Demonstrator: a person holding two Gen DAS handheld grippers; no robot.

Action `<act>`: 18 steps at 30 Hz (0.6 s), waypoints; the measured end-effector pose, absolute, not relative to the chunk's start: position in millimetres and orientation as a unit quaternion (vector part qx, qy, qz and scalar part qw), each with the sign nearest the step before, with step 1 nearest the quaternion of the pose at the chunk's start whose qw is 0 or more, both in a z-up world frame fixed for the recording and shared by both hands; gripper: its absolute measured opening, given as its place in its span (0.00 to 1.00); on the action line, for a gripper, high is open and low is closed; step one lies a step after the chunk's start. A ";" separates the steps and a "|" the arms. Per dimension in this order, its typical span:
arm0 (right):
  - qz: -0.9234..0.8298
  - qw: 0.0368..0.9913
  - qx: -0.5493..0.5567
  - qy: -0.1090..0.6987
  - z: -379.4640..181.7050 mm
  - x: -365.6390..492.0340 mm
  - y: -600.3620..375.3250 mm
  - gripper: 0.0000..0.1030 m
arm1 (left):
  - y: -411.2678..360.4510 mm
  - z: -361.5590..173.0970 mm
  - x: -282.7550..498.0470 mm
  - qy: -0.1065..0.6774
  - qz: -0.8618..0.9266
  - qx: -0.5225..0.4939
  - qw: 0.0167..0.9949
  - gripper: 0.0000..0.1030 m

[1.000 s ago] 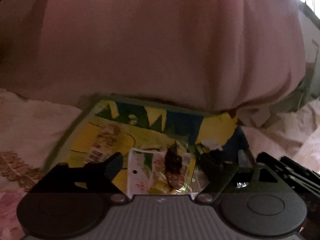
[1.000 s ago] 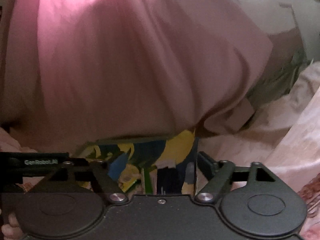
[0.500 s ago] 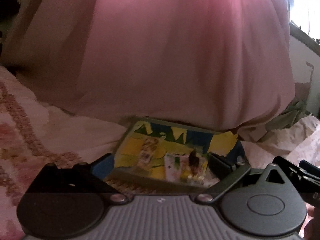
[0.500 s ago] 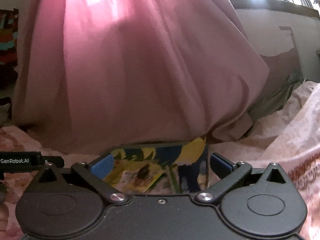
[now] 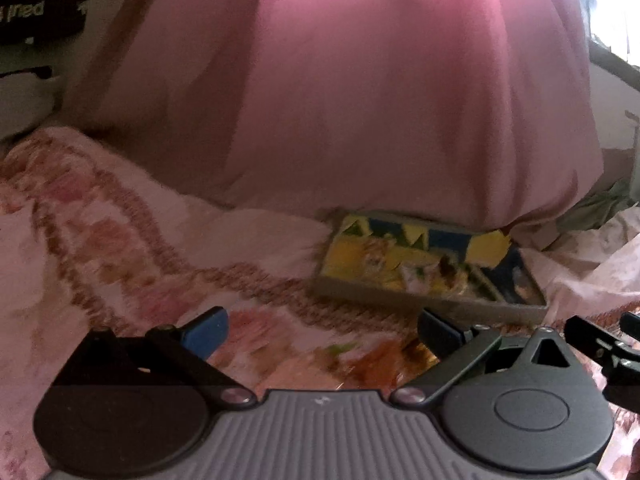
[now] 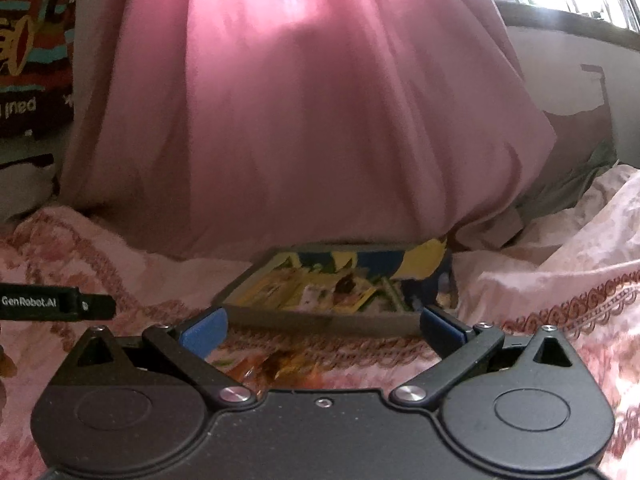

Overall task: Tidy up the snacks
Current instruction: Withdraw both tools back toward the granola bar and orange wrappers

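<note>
Both grippers stand wide with nothing between the fingers: the left gripper (image 5: 320, 330) and the right gripper (image 6: 322, 330) each show blue-padded tips spread far apart over a pink patterned bedspread (image 5: 120, 248). Their jaws have just been opening, and no thing lies between them. The tray (image 6: 320, 322), a shallow grey box with a blue-and-yellow printed inside, lies on the bedspread ahead of both grippers, its far edge against a hanging pink curtain (image 6: 300, 120). In the left view the tray (image 5: 424, 300) sits ahead and to the right of the gripper, apart from the tips; in the right view it sits straight ahead, seen between the two fingertips but beyond them. Snack packets (image 6: 320, 294), yellow, white and green, lie flat inside the tray. More wrappers (image 6: 280, 366), orange and green, lie blurred on the bedspread just in front of the right gripper's body, and the left view shows them too (image 5: 360, 360), close under that gripper
</note>
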State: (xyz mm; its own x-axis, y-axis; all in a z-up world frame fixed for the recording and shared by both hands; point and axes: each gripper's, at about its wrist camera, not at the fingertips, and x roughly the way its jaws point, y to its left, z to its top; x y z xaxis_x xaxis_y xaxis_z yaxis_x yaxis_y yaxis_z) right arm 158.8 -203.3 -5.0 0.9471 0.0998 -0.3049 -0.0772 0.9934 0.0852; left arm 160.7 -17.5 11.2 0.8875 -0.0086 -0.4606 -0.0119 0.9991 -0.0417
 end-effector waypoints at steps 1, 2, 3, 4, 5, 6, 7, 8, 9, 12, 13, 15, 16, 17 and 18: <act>0.046 0.986 0.033 0.160 -6.5 155.1 -199.3 0.99 | -12.9 9.7 156.1 0.237 0.004 -0.024 0.971 1.00; 0.048 0.985 0.029 0.165 -8.3 151.3 -194.8 0.99 | -6.8 8.2 150.1 0.236 0.008 -0.027 0.971 1.00; 0.049 0.984 0.027 0.169 -9.9 148.3 -190.8 0.99 | -1.0 6.2 144.3 0.236 0.011 -0.029 0.971 1.00; 0.050 0.983 0.025 0.174 -11.6 145.4 -186.9 0.99 | 3.8 4.6 139.2 0.236 0.014 -0.030 0.971 1.00; 0.053 0.982 0.022 0.179 -13.7 142.5 -182.6 0.99 | 9.7 2.0 134.5 0.237 0.018 -0.031 0.971 1.00; 0.055 0.981 0.019 0.185 -15.8 138.6 -178.6 0.99 | 15.3 -1.2 130.5 0.238 0.021 -0.032 0.971 1.00; 0.057 0.980 0.017 0.190 -18.3 136.0 -175.3 0.99 | 19.3 -4.3 128.7 0.240 0.024 -0.032 0.970 1.00; 0.060 0.979 0.013 0.196 -21.1 134.0 -171.3 0.99 | 23.9 -7.9 127.2 0.244 0.027 -0.032 0.969 1.00; 0.063 0.977 0.008 0.202 -23.9 133.2 -167.3 0.99 | 28.5 -11.8 126.1 0.247 0.029 -0.030 0.968 1.00; 0.072 0.974 -0.010 0.214 -32.8 132.6 -155.4 0.99 | 39.7 -23.0 126.0 0.254 0.034 -0.027 0.966 1.00; 0.074 0.973 -0.016 0.217 -35.9 132.7 -151.9 0.99 | 42.3 -27.1 127.3 0.257 0.035 -0.027 0.966 1.00; 0.078 0.971 -0.030 0.222 -41.8 133.6 -145.4 0.99 | 48.3 -35.8 129.6 0.264 0.037 -0.032 0.963 1.00; 0.080 0.970 -0.035 0.225 -45.1 134.5 -143.2 0.99 | 50.1 -39.5 130.1 0.267 0.037 -0.035 0.962 1.00; 0.083 0.969 -0.039 0.229 -48.4 135.1 -141.2 0.99 | 52.9 -43.7 130.7 0.270 0.037 -0.038 0.961 1.00; 0.085 0.967 -0.042 0.235 -51.6 136.0 -139.3 0.99 | 55.4 -47.9 131.2 0.271 0.038 -0.039 0.961 1.00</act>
State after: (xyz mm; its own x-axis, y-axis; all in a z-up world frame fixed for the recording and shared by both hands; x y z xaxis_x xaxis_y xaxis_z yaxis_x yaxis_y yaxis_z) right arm 136.0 -139.3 -51.6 0.8749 0.1459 -0.4619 -0.1849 0.9819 -0.0402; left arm 131.2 55.4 -47.9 0.8498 0.0510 -0.5246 -0.0938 0.9941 -0.0553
